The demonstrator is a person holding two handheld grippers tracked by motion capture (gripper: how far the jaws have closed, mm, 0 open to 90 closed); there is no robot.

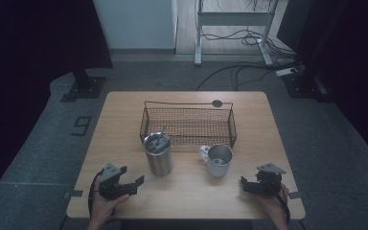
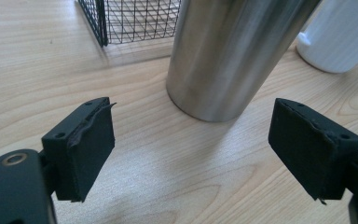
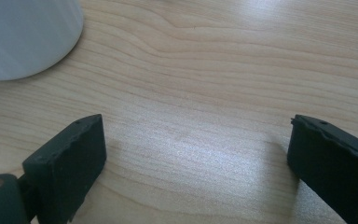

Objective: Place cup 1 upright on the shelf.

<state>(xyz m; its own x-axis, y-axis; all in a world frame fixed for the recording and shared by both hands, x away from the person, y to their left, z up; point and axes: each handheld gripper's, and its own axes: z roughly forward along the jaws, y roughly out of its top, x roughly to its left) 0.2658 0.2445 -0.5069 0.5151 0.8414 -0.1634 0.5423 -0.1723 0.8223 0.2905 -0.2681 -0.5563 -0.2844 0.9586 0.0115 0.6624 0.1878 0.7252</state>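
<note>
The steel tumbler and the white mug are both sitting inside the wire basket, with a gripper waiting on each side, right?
Not quite. The steel tumbler and the white mug stand on the table in front of the wire basket, not inside it, as the high view shows. A gripper does wait on each side.

both hand-held grippers (image 1: 135, 182) (image 1: 244, 184) open, empty
</note>
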